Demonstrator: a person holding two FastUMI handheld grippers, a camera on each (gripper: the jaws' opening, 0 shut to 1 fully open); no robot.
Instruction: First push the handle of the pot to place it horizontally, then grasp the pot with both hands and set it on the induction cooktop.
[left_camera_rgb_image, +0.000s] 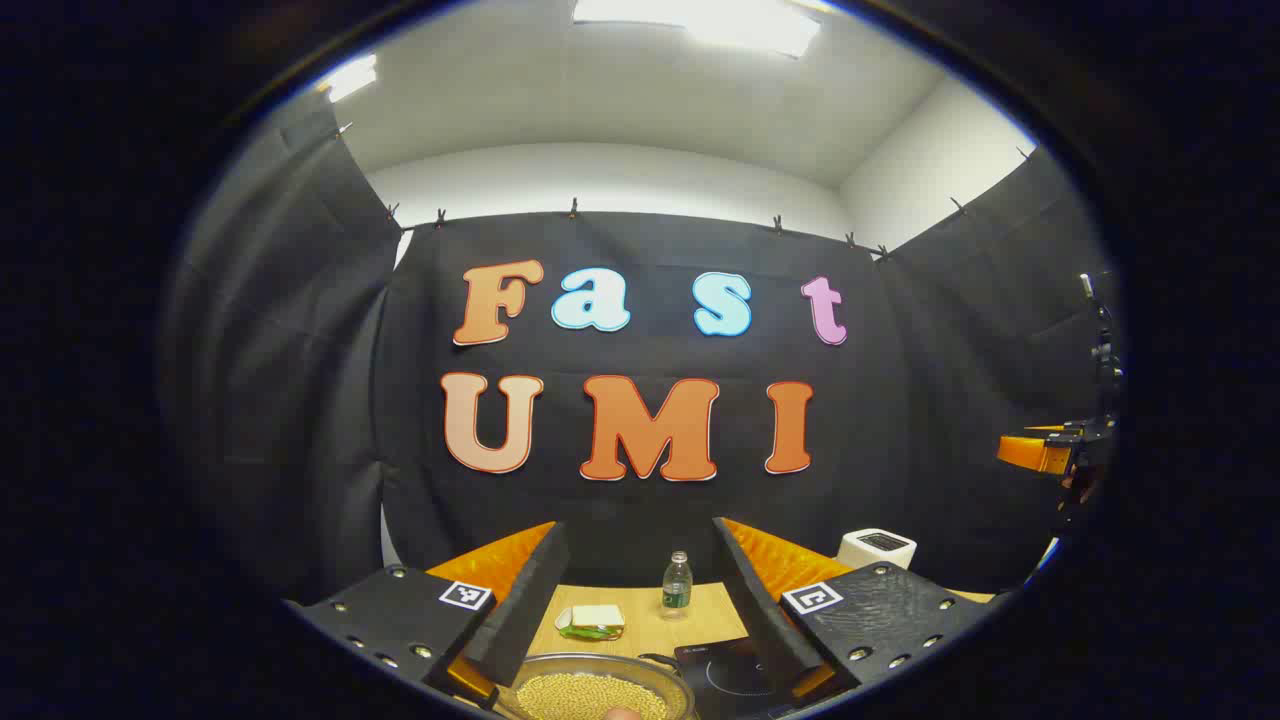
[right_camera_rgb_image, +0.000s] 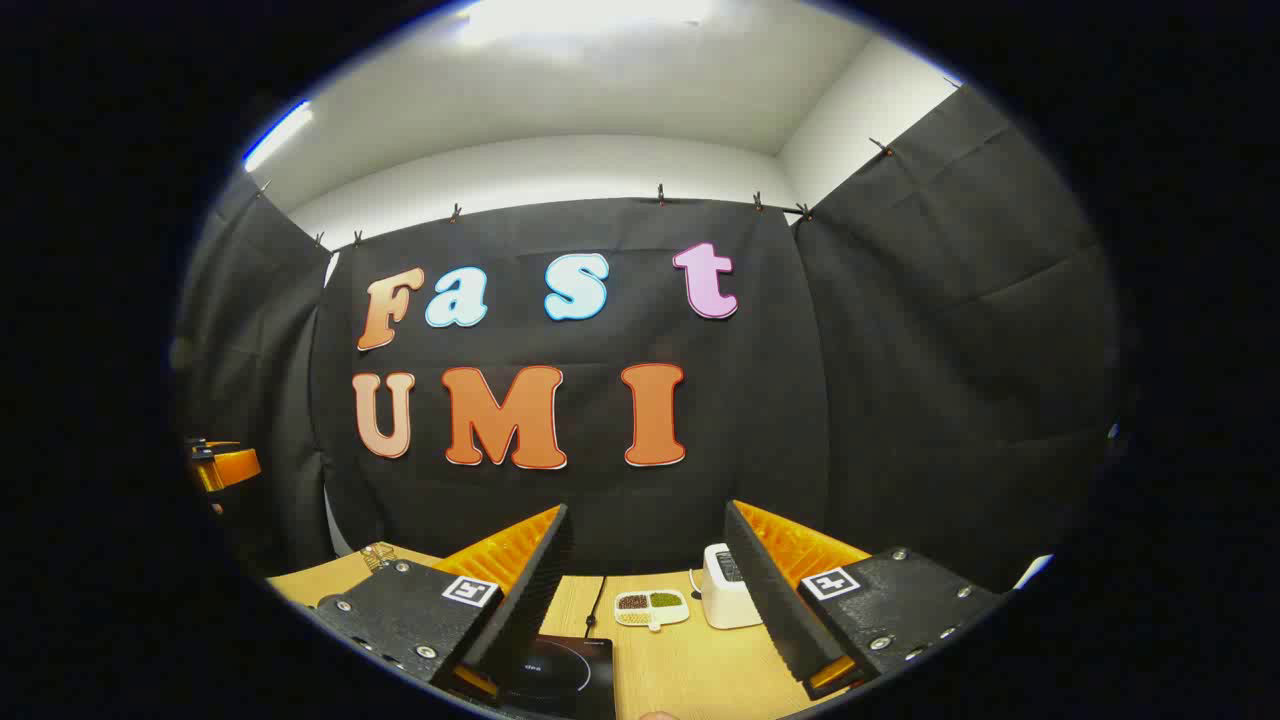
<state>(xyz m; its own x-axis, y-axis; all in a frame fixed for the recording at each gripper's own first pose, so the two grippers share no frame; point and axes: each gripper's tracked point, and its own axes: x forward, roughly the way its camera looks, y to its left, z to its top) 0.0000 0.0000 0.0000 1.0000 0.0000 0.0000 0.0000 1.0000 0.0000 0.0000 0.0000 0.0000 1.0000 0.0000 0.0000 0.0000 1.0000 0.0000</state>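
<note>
At the bottom of the left gripper view sits the pot (left_camera_rgb_image: 592, 692), a round metal pan under a glass lid with yellow grains inside. A thin dark handle (left_camera_rgb_image: 655, 660) curves off its right side. The black induction cooktop (left_camera_rgb_image: 735, 675) lies just right of the pot and also appears in the right gripper view, induction cooktop (right_camera_rgb_image: 560, 668). My left gripper (left_camera_rgb_image: 637, 535) is open above and behind the pot. My right gripper (right_camera_rgb_image: 645, 512) is open over the table with nothing between its fingers. Each gripper appears far off in the other's view, right gripper (left_camera_rgb_image: 1050, 452) and left gripper (right_camera_rgb_image: 225, 465).
On the wooden table (right_camera_rgb_image: 690, 670) stand a small water bottle (left_camera_rgb_image: 677, 583), a dish with a white and green item (left_camera_rgb_image: 590, 622), a white toaster (right_camera_rgb_image: 727, 590) and a divided dish of beans (right_camera_rgb_image: 652, 605). A wire rack (right_camera_rgb_image: 378, 555) sits at the far left. Black cloth walls enclose the booth.
</note>
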